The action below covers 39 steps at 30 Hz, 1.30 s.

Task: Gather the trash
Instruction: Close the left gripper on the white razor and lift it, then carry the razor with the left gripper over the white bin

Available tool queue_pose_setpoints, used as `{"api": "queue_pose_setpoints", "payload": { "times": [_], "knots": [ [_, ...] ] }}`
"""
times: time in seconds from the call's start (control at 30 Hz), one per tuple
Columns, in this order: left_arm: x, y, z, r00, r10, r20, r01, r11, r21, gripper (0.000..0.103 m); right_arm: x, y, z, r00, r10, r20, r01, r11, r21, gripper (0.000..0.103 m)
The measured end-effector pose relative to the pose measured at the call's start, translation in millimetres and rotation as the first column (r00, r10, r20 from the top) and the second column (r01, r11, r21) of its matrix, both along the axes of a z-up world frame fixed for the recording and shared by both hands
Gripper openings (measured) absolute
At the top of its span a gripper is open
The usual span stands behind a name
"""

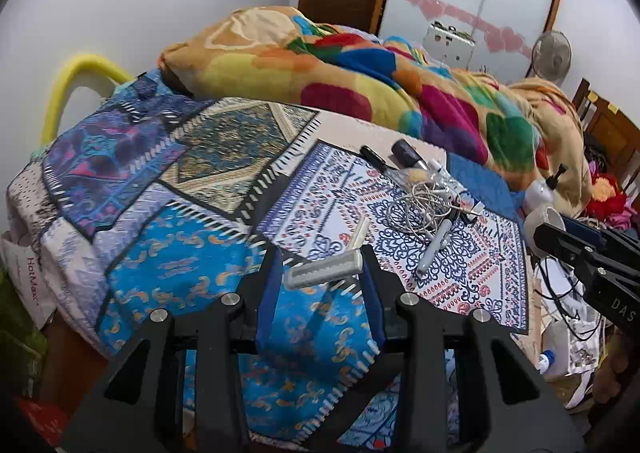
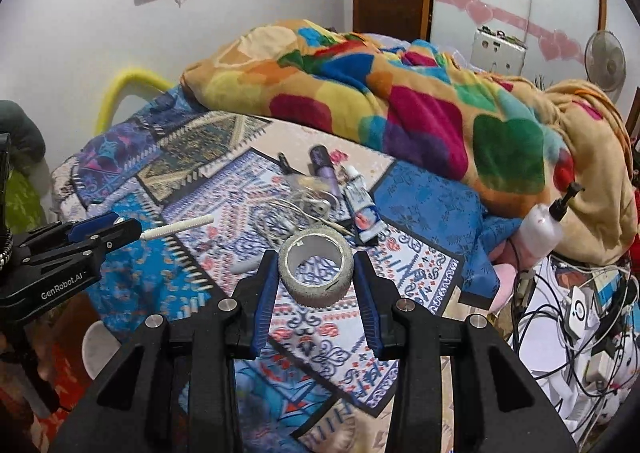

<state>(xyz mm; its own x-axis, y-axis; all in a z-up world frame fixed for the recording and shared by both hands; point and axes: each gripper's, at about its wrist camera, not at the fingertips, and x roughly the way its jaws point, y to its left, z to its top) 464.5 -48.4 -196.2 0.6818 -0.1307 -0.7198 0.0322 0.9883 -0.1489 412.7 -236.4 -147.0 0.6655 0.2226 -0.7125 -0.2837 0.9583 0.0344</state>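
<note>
My left gripper (image 1: 320,267) is shut on a white ridged stick (image 1: 324,272) held crosswise above the patchwork bed cover (image 1: 180,265). From the right wrist view, that left gripper (image 2: 124,227) shows at the left with the ridged stick (image 2: 180,229) jutting out of it. Between the fingers of my right gripper (image 2: 316,267), shut on it, is a grey tape roll (image 2: 316,273). More litter lies on the cover beyond: a tangled white cable (image 1: 420,209), a grey marker (image 1: 434,249), a purple tube (image 2: 322,165), a small paste tube (image 2: 360,205) and a black pen (image 1: 374,157).
A bright patterned blanket (image 1: 360,81) is heaped across the far side of the bed. A white pump bottle (image 2: 540,229) leans at the bed's right edge above a mess of cables and chargers (image 2: 580,313). A yellow hoop (image 1: 80,89) stands at the far left.
</note>
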Motion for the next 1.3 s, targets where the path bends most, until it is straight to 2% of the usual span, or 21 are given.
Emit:
{"api": "queue_pose_setpoints", "payload": {
  "times": [0.23,0.4,0.67,0.87,1.03,1.3],
  "knots": [
    [-34,40,24,0.998,0.060,0.025,-0.059,0.998,-0.016,0.038,-21,33,22,0.998,0.058,0.030,-0.058,0.998,0.015,0.034],
    [-64,76,36,0.991,0.123,0.050,-0.123,0.992,0.000,0.038,-39,71,34,0.991,0.123,0.049,-0.124,0.992,0.022,0.034],
    [-122,152,36,0.966,0.251,0.054,-0.251,0.968,0.002,0.038,-69,141,41,0.967,0.247,0.059,-0.249,0.968,0.023,0.034],
    [-157,207,17,0.942,0.334,0.013,-0.335,0.942,0.014,0.038,-91,203,31,0.935,0.352,0.042,-0.353,0.936,0.017,0.034],
    [-179,243,-9,0.922,0.386,-0.039,-0.383,0.921,0.067,0.038,-107,249,15,0.903,0.430,0.004,-0.430,0.902,0.022,0.034],
    [-199,289,-78,0.871,0.454,-0.187,-0.445,0.891,0.090,0.038,-124,312,-31,0.835,0.541,-0.105,-0.541,0.841,0.029,0.034]
  ]
}}
